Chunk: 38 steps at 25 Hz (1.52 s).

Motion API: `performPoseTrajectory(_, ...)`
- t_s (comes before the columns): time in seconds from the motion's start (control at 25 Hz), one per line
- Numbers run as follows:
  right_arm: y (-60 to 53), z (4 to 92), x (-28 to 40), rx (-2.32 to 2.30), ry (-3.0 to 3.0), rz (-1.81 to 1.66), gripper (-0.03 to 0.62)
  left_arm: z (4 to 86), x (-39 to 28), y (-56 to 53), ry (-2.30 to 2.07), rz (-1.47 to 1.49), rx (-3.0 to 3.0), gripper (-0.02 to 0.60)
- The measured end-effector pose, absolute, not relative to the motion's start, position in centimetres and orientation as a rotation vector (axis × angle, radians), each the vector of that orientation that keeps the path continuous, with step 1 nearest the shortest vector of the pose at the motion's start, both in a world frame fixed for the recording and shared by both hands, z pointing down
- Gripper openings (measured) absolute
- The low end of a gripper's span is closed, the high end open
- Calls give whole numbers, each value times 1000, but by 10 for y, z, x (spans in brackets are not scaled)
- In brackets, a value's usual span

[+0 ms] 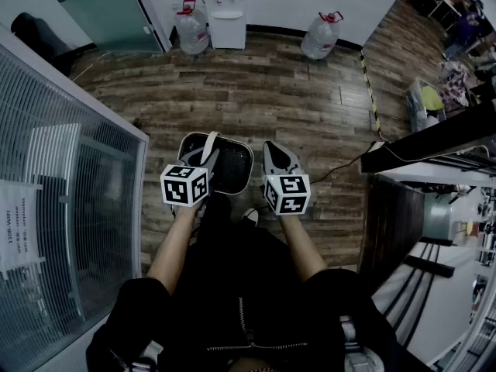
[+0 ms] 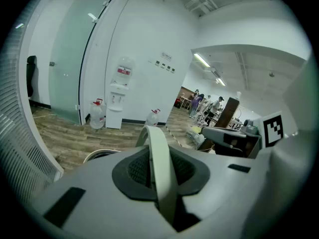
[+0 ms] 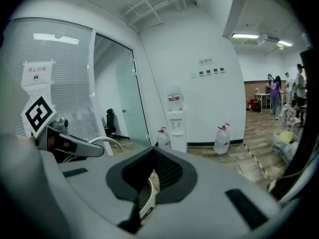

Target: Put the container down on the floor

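A black container (image 1: 225, 169) with a white rim and a white hoop handle (image 1: 209, 141) is in front of my feet over the wooden floor. The head view does not tell whether it rests on the floor. My left gripper (image 1: 204, 158) is shut on the handle (image 2: 158, 158), which runs up between its jaws. My right gripper (image 1: 270, 152) is at the container's right side. In the right gripper view, a piece of white rim with dark mesh (image 3: 147, 192) sits pinched low between its jaws.
A glass partition with blinds (image 1: 54, 208) stands close on the left. A dark desk edge (image 1: 434, 142) and a cable (image 1: 349, 161) lie to the right. A water dispenser (image 1: 228, 10) and two water jugs (image 1: 191, 28) (image 1: 321, 36) stand at the far wall.
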State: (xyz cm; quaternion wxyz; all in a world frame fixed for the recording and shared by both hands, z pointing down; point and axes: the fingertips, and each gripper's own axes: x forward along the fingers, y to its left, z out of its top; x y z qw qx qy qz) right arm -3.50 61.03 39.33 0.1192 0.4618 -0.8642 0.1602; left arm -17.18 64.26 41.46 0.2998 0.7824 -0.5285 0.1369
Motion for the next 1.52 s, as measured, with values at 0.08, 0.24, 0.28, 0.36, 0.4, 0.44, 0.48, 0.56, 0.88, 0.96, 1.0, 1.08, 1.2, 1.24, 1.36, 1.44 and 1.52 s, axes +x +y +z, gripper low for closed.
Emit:
performPoseTrajectory(0.08,609,393,-33,1373,-2528,479,11,415,-172,642,-1404,359,2074,54)
performPoseTrajectory(0.24,607,393,-27,1403,-2528,481,11,414,-170,641,-1414,354,2067,54)
performPoseTrajectory(0.28,607,394,-26,1404,-2524,480,11,414,-169,640,-1415,354,2067,54)
performPoseTrajectory(0.36,607,395,-23,1404,-2522,490,11,415,-167,639,-1413,355,2069,54)
performPoseTrajectory(0.4,607,396,-22,1404,-2522,497,11,415,-166,638,-1411,356,2069,54)
performPoseTrajectory(0.44,608,397,-21,1405,-2520,502,11,416,-165,638,-1408,358,2069,54)
performPoseTrajectory(0.48,609,398,-21,1404,-2517,505,11,417,-165,638,-1408,361,2069,54)
performPoseTrajectory(0.56,612,400,-21,1398,-2515,509,11,417,-165,638,-1411,366,2066,54)
performPoseTrajectory(0.88,617,406,-15,1378,-2507,536,11,416,-157,637,-1420,371,2050,54)
performPoseTrajectory(0.96,616,407,-14,1380,-2503,550,11,418,-155,636,-1415,370,2042,55)
performPoseTrajectory(1.0,614,407,-14,1381,-2502,555,11,418,-155,634,-1413,367,2037,55)
performPoseTrajectory(1.08,611,408,-14,1383,-2498,562,11,420,-155,631,-1406,357,2025,55)
performPoseTrajectory(1.2,607,411,-15,1387,-2487,568,11,426,-155,625,-1390,357,2010,55)
performPoseTrajectory(1.24,605,412,-15,1388,-2483,568,11,428,-155,622,-1386,359,2007,55)
performPoseTrajectory(1.36,597,416,-13,1387,-2465,572,11,435,-152,609,-1377,358,1995,55)
performPoseTrajectory(1.44,589,420,-10,1387,-2450,576,11,440,-149,599,-1365,361,1990,55)
performPoseTrajectory(1.52,580,424,-9,1387,-2434,579,11,444,-147,588,-1351,365,1989,55)
